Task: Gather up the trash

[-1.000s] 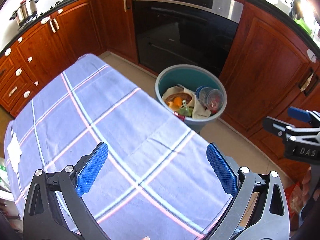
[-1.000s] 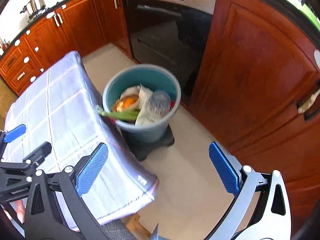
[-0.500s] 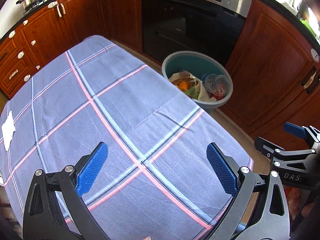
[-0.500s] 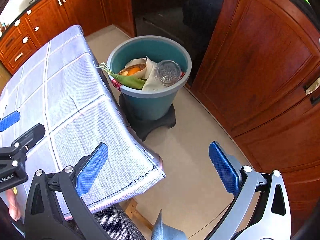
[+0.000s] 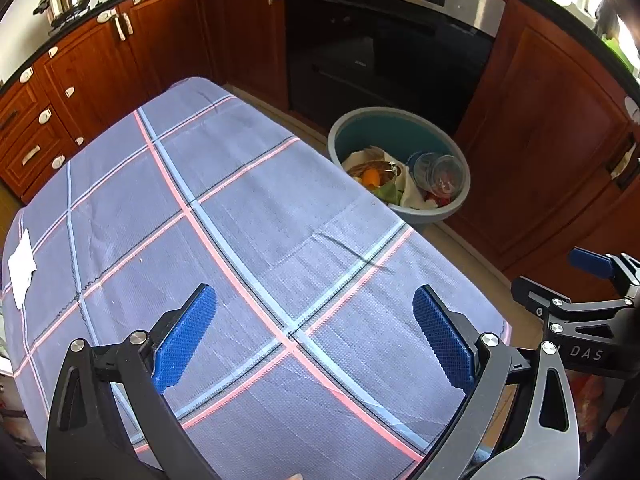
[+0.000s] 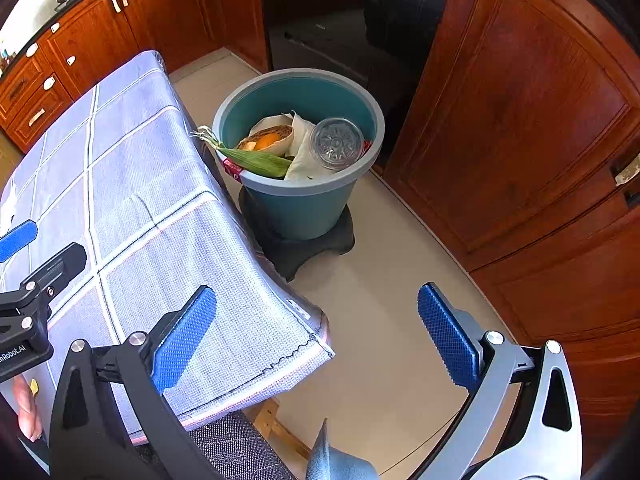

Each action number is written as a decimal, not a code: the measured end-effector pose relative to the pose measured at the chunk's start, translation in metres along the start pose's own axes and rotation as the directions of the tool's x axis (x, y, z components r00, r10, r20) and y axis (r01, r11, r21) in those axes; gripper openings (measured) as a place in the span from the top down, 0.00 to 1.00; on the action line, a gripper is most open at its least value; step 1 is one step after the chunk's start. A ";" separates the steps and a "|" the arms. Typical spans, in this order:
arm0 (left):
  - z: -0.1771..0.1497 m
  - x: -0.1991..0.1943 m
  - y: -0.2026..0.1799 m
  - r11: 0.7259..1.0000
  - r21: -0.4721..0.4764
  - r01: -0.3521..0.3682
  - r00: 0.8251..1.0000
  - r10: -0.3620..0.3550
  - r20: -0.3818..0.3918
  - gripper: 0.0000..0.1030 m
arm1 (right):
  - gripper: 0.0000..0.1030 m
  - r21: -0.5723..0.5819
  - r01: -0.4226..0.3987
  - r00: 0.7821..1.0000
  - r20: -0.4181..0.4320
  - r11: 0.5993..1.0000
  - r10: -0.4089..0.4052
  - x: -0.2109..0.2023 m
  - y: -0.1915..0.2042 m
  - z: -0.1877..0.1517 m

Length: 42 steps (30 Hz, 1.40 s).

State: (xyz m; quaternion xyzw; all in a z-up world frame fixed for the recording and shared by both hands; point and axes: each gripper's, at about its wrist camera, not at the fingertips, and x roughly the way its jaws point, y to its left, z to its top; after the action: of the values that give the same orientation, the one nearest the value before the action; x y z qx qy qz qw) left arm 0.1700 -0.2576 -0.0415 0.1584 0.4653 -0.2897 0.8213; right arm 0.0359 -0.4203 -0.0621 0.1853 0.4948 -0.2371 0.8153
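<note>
Checked tablecloth (image 5: pixel 256 240) under released, empty left gripper (image 5: pixel 316 336), right gripper (image 6: pixel 316 338) likewise spread wide, full teal bin (image 6: pixel 298 200) beside table, paper scrap (image 5: pixel 22 268) cut off at edge

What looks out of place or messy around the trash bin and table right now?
A corn husk pokes out over the rim of the trash bin toward the tablecloth, not fully inside. A white scrap of paper lies at the cloth's far left edge. Nothing looks spilled on the floor.
</note>
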 end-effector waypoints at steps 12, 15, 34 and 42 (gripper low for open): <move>0.000 -0.003 0.001 1.000 0.009 -0.013 1.000 0.013 -0.001 0.04 | 0.06 0.001 -0.005 1.000 -0.004 1.000 0.005 0.001 -0.001 0.001; 0.000 -0.003 0.001 1.000 0.009 -0.014 1.000 0.014 -0.001 0.04 | 0.06 0.000 -0.006 1.000 -0.004 1.000 0.006 0.001 -0.001 0.001; -0.002 -0.004 0.003 1.000 0.006 -0.022 1.000 0.022 0.002 0.04 | 0.06 0.000 -0.006 1.000 -0.004 1.000 0.006 0.000 0.005 -0.002; -0.003 -0.005 0.003 1.000 0.007 -0.023 1.000 0.023 0.003 0.04 | 0.06 0.000 -0.008 1.000 -0.005 1.000 0.008 0.001 0.006 -0.004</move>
State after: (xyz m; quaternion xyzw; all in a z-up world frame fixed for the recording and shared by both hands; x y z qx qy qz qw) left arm 0.1683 -0.2520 -0.0389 0.1664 0.4613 -0.2820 0.8246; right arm 0.0369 -0.4132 -0.0641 0.1877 0.4961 -0.2332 0.8150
